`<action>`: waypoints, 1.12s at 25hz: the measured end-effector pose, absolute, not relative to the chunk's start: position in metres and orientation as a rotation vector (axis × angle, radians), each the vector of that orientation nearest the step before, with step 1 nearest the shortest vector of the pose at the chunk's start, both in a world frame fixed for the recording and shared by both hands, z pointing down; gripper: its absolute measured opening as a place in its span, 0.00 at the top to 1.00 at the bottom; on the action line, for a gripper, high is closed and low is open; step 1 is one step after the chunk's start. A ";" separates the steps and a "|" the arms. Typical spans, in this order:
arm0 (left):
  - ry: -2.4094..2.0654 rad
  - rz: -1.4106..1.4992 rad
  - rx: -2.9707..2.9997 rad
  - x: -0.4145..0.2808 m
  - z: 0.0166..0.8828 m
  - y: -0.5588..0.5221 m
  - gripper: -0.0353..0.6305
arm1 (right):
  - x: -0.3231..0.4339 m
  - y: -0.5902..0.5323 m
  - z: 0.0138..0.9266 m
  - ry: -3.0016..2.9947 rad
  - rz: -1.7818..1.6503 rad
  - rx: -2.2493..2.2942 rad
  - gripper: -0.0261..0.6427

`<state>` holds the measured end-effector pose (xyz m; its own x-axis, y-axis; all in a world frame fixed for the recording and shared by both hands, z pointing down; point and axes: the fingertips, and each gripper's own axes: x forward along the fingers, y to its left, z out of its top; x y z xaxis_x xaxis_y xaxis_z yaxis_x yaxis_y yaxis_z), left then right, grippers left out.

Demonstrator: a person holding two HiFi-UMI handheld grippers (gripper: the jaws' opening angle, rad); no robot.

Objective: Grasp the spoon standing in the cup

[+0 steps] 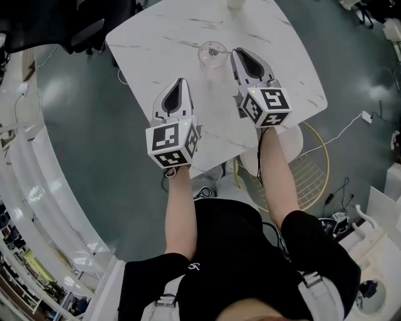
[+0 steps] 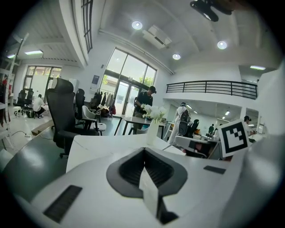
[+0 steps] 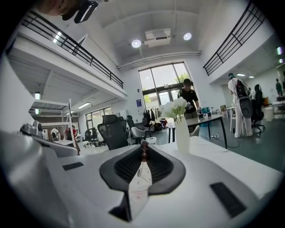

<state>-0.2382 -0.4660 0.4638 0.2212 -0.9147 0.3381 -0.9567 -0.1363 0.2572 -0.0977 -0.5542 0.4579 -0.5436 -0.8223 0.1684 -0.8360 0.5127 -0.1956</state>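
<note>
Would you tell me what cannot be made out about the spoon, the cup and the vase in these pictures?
The spoon: right gripper view shows only a dark tip pinched between the jaws; they hide the rest, and in the head view the right gripper covers it.
The cup: contents too small in the head view; absent from both gripper views.
The vase: cut off by the head view's top edge.

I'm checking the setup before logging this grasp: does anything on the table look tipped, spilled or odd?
Nothing stands out. The glass cup stands upright on the white table with no spill around it, and the vase is upright too. The right gripper is closed on a thin dark handle.
</note>
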 end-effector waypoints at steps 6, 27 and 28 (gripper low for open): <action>-1.791 0.069 2.102 -0.243 0.434 -0.458 0.92 | -0.070 -0.538 0.416 -2.722 0.371 1.577 0.90; -2.081 -0.150 2.104 -0.317 0.323 -0.415 0.93 | -0.096 -0.477 0.337 -2.758 0.117 1.430 0.90; -2.091 -0.154 2.093 -0.320 0.323 -0.413 0.93 | -0.096 -0.476 0.336 -2.757 0.113 1.423 0.90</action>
